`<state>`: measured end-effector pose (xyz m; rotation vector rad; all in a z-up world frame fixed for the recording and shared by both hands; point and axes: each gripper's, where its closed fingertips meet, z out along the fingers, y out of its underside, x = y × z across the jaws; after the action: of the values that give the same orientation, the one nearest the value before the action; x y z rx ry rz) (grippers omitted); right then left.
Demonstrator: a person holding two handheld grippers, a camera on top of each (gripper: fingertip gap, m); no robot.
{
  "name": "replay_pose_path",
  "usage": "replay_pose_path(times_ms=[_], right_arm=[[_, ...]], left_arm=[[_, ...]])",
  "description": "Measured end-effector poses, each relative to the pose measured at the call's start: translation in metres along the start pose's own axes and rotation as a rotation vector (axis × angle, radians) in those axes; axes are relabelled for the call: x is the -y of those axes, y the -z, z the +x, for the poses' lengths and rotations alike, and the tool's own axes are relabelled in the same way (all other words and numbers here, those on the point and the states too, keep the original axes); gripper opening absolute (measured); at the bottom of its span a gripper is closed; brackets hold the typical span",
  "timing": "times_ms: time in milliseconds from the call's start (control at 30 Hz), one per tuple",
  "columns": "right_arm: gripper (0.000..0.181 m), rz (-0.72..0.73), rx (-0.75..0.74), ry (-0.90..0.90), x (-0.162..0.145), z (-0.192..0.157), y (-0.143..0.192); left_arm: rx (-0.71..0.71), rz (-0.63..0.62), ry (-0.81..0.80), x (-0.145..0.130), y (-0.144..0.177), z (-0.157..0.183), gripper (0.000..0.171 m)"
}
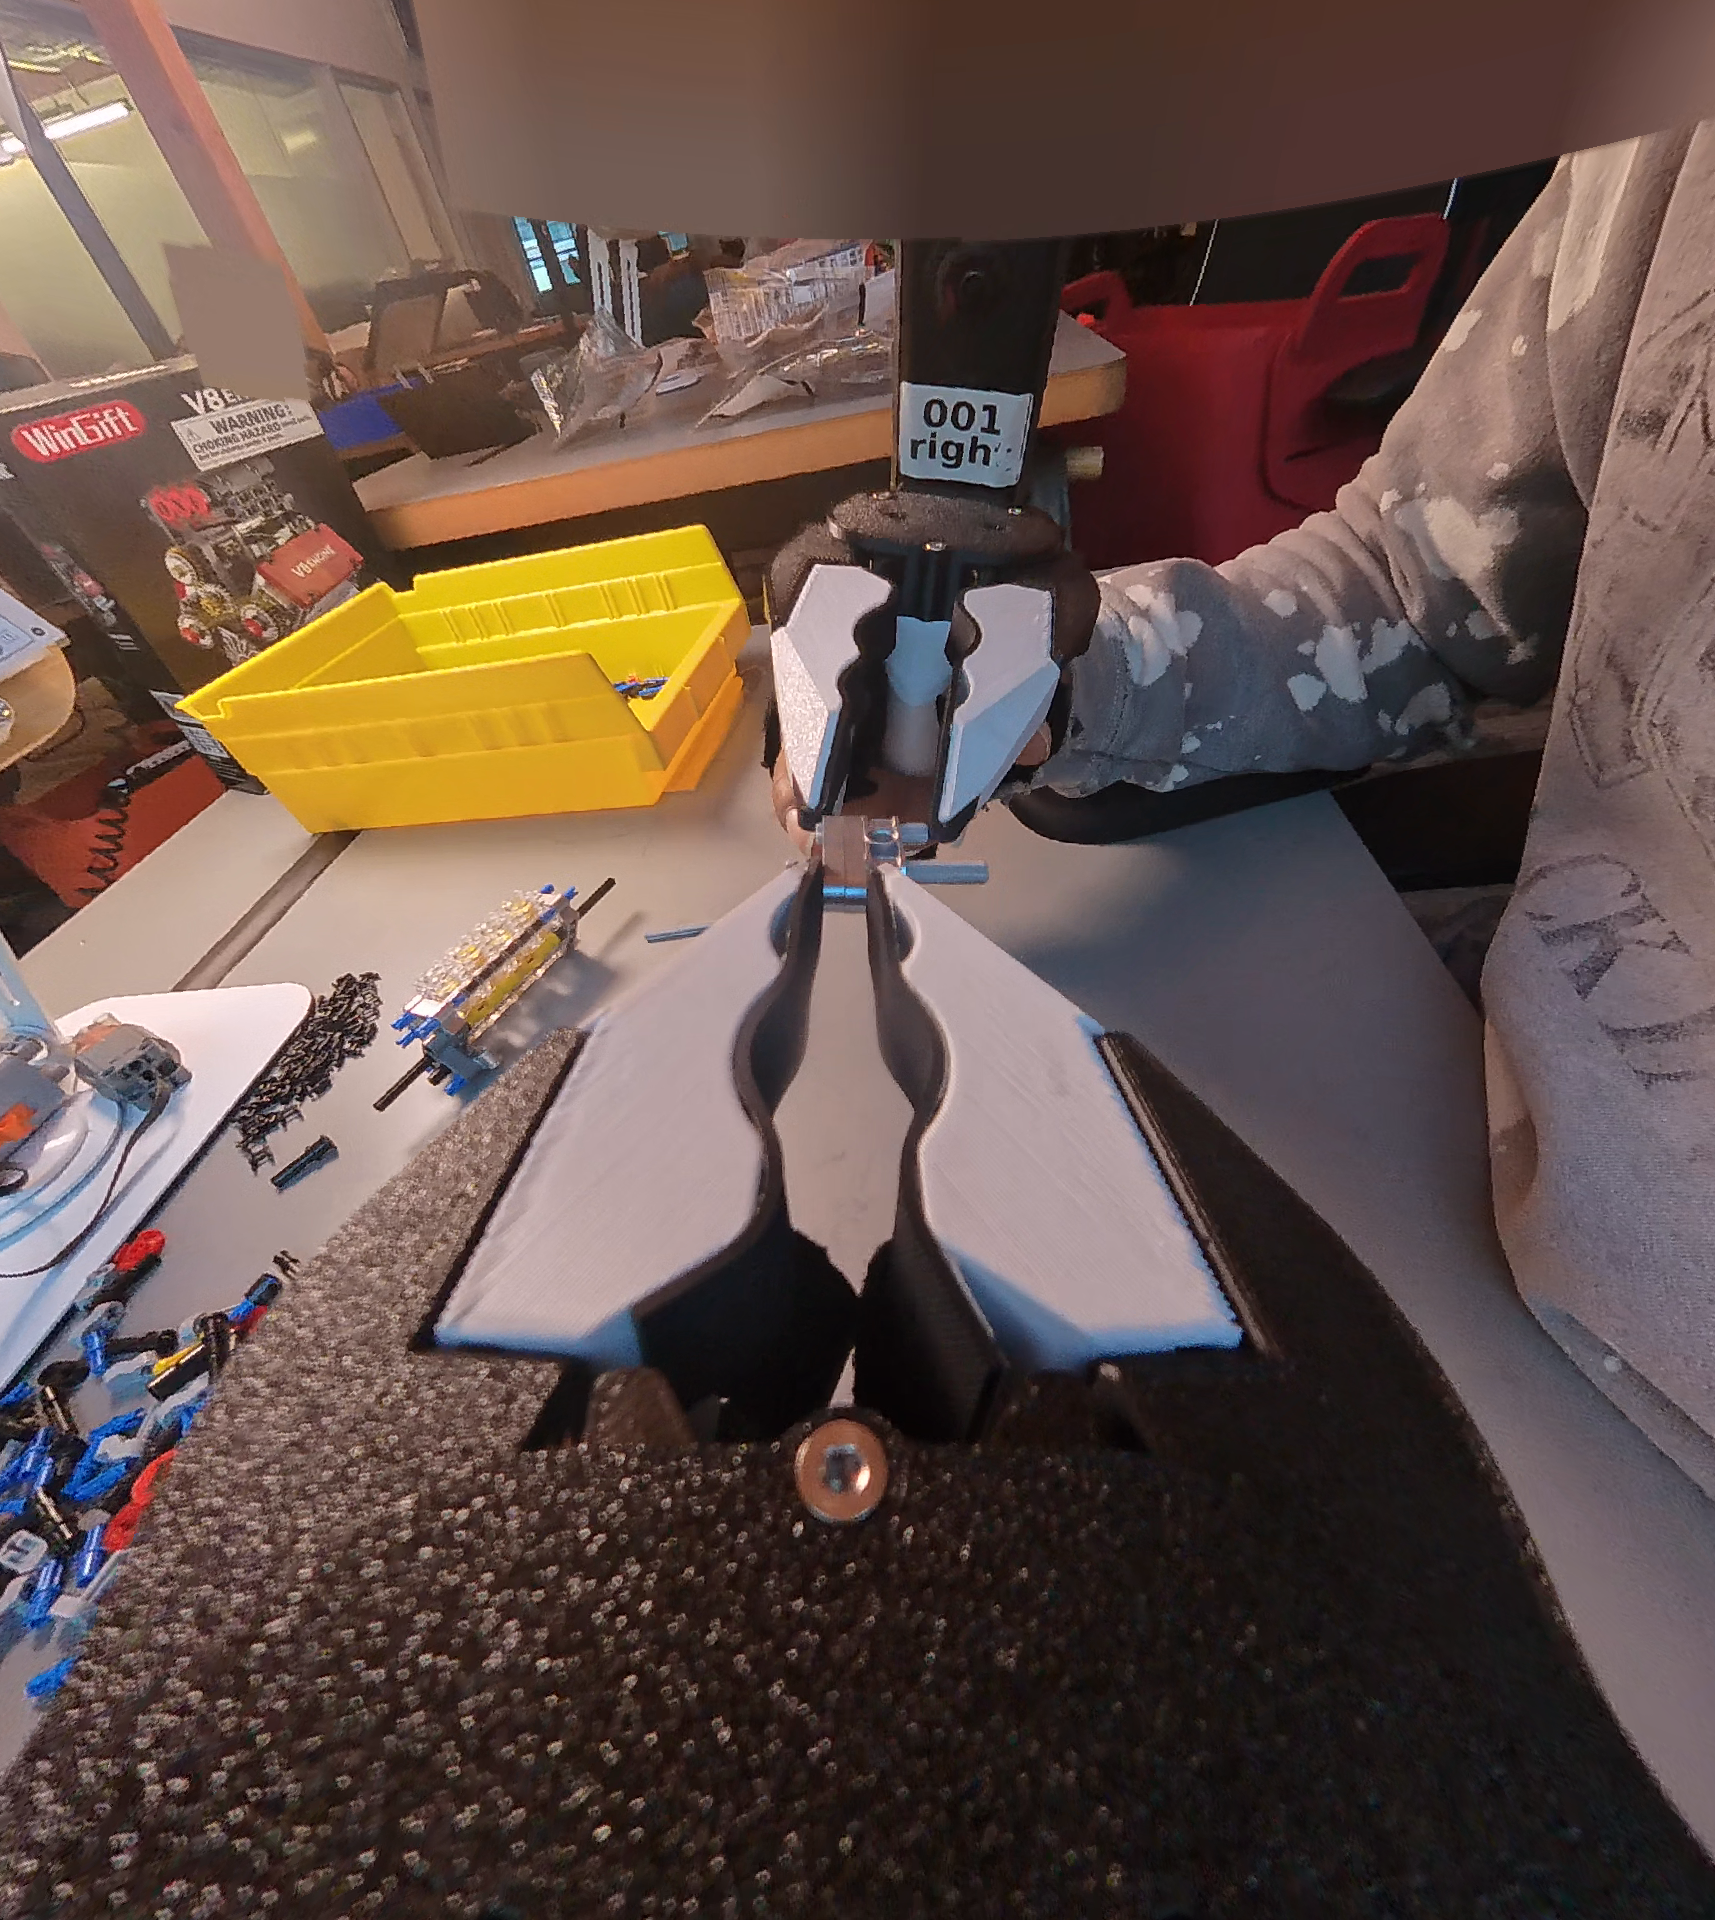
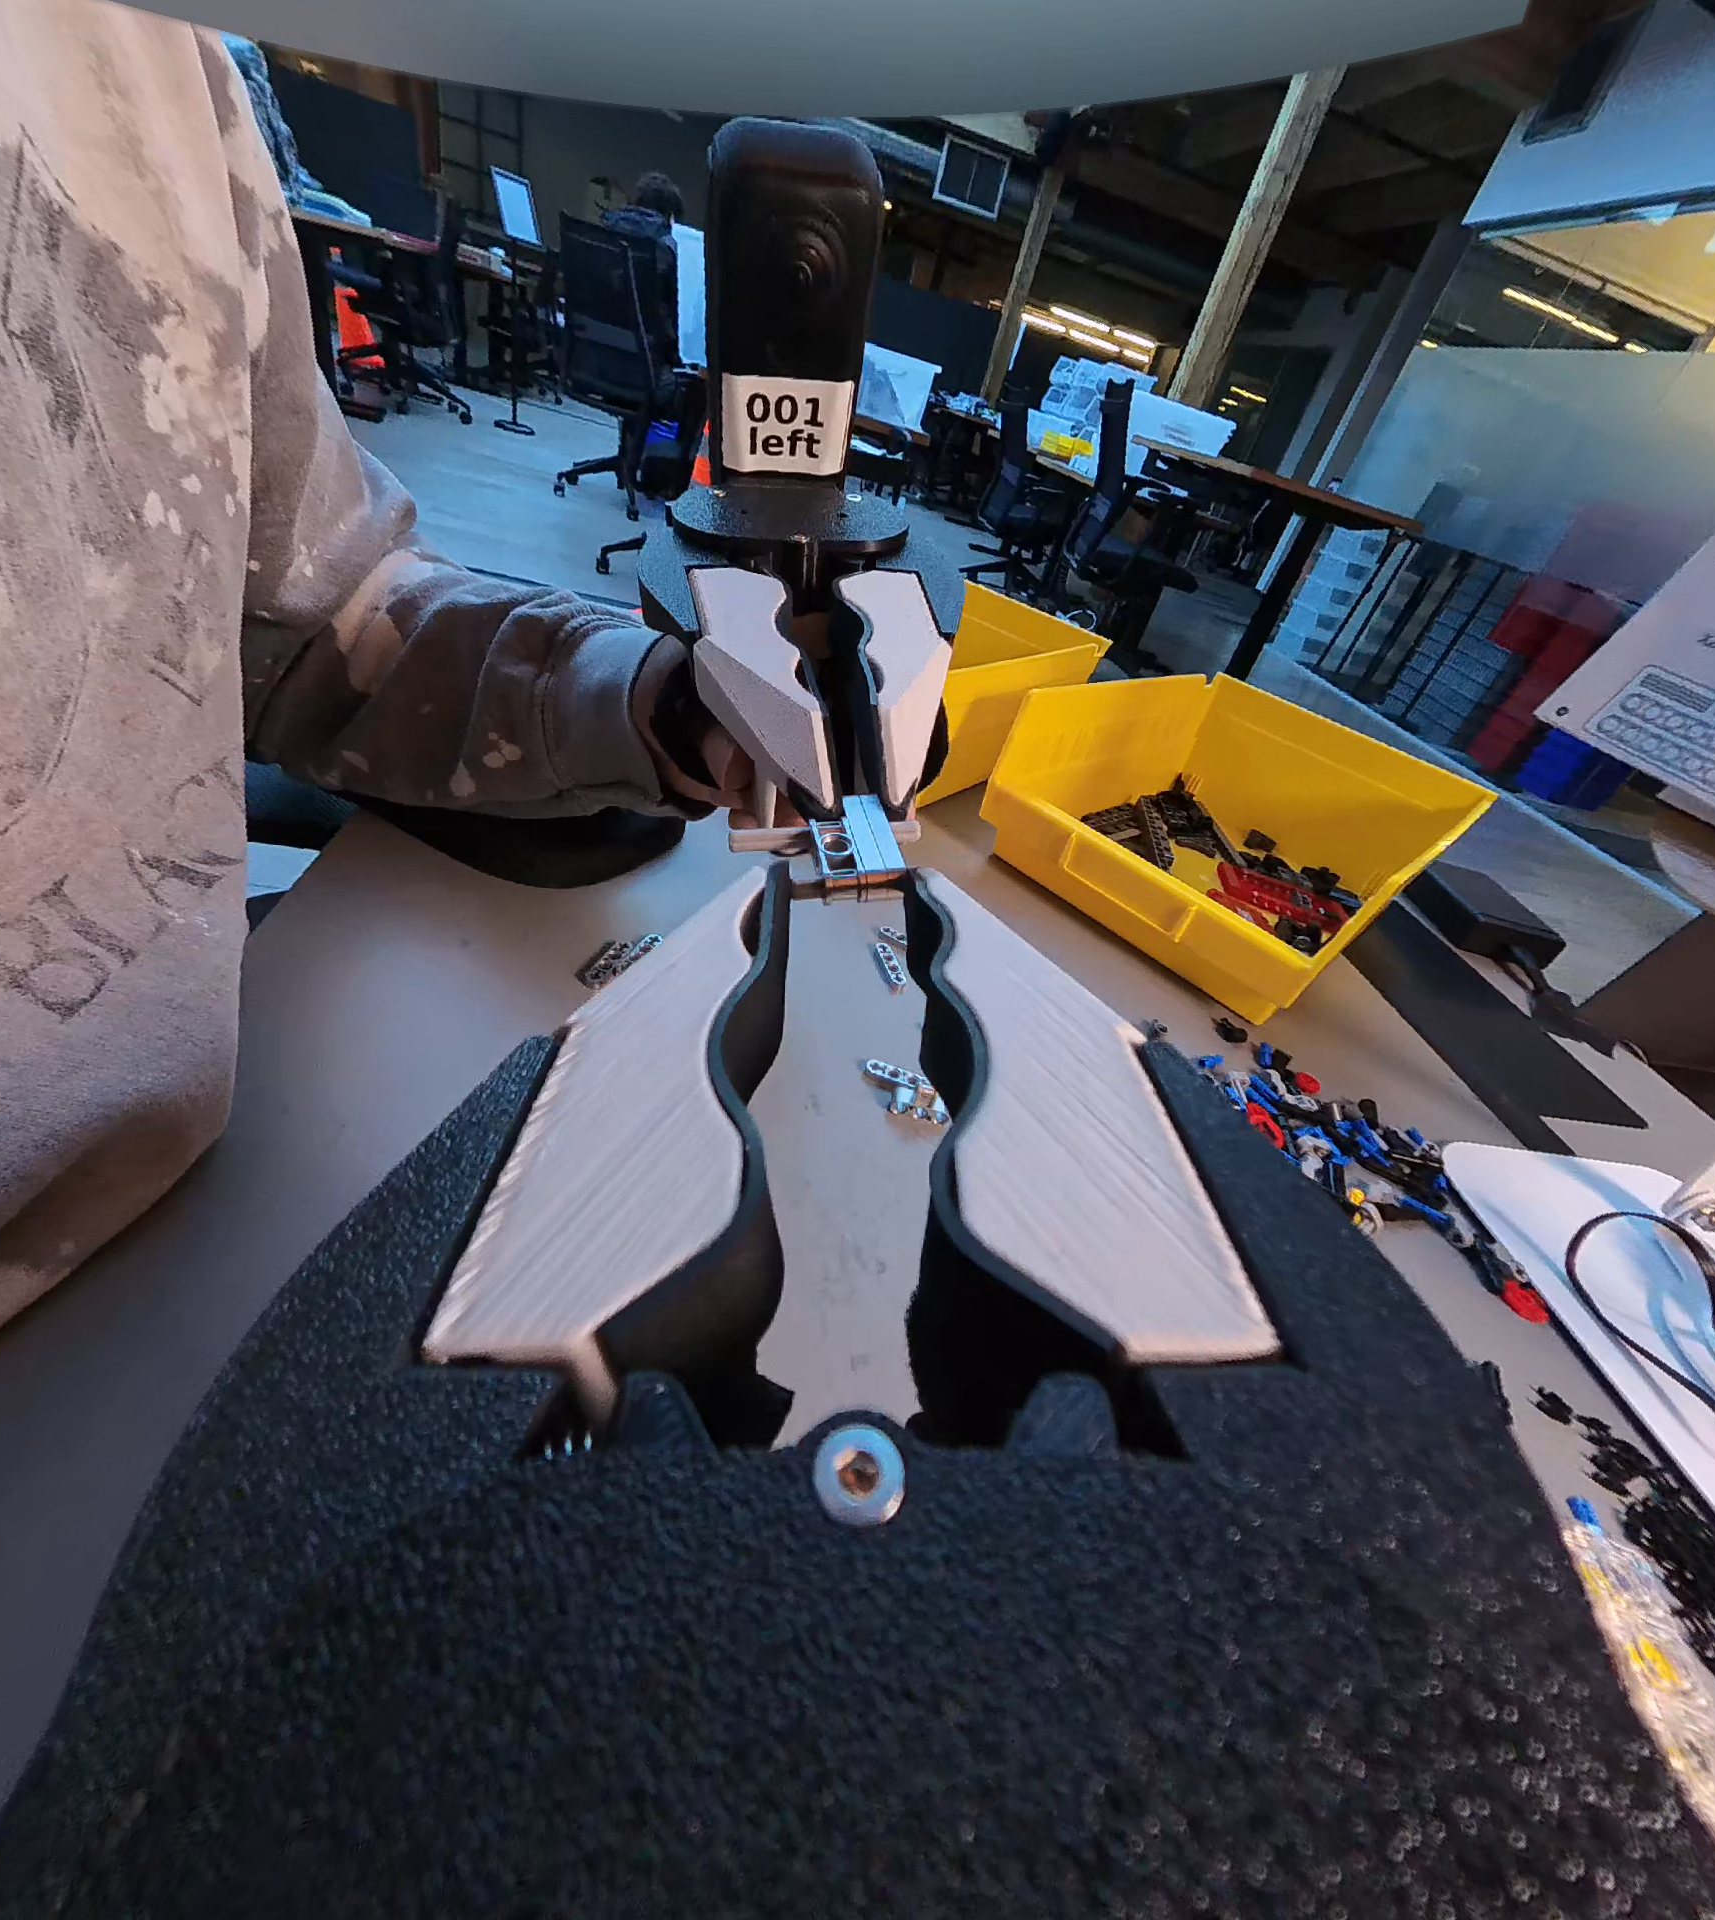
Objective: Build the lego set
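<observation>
A small grey brick assembly [image 1: 868,844], flat beams on a thin grey axle, hangs above the grey table between both grippers. My left gripper [image 1: 842,885] is shut on its near end. My right gripper [image 1: 882,816] faces it from the far side, held by a hand in a mottled grey sleeve. In the right wrist view my right gripper [image 2: 848,883] is shut on the assembly [image 2: 858,847], and the left gripper [image 2: 858,805] grips its far side. The axle [image 2: 759,837] sticks out sideways.
Yellow bins [image 1: 479,696] stand at the back; one [image 2: 1237,821] holds black and red parts. Loose grey beams [image 2: 892,961] lie under the right gripper. A clear-and-yellow assembly [image 1: 500,977], black pins [image 1: 313,1049], a heap of coloured parts [image 1: 53,1455] and a stand's white base [image 1: 53,1143] lie left. The grippers are tip to tip, or close to it.
</observation>
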<state>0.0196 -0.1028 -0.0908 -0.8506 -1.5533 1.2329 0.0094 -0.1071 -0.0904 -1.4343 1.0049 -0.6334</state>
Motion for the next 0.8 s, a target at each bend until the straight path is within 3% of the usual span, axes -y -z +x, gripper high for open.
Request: replay_pose_path(times_ms=[233, 367, 633, 800], right_arm=[[0.021, 0.006, -0.028, -0.004, -0.001, 0.003, -0.001], [0.031, -0.003, -0.013, -0.035, -0.005, 0.004, 0.0], [0.029, -0.021, -0.021, -0.042, -0.008, 0.004, -0.003], [0.028, -0.027, 0.01, -0.182, -0.014, 0.008, -0.003]], left_arm=[[0.019, 0.026, -0.028, 0.001, 0.001, -0.003, 0.006], [0.041, 0.033, -0.036, 0.001, 0.001, -0.005, 0.006], [0.072, 0.026, -0.082, -0.003, -0.003, -0.005, 0.006], [0.127, 0.0, -0.172, -0.004, -0.004, -0.006, 0.007]])
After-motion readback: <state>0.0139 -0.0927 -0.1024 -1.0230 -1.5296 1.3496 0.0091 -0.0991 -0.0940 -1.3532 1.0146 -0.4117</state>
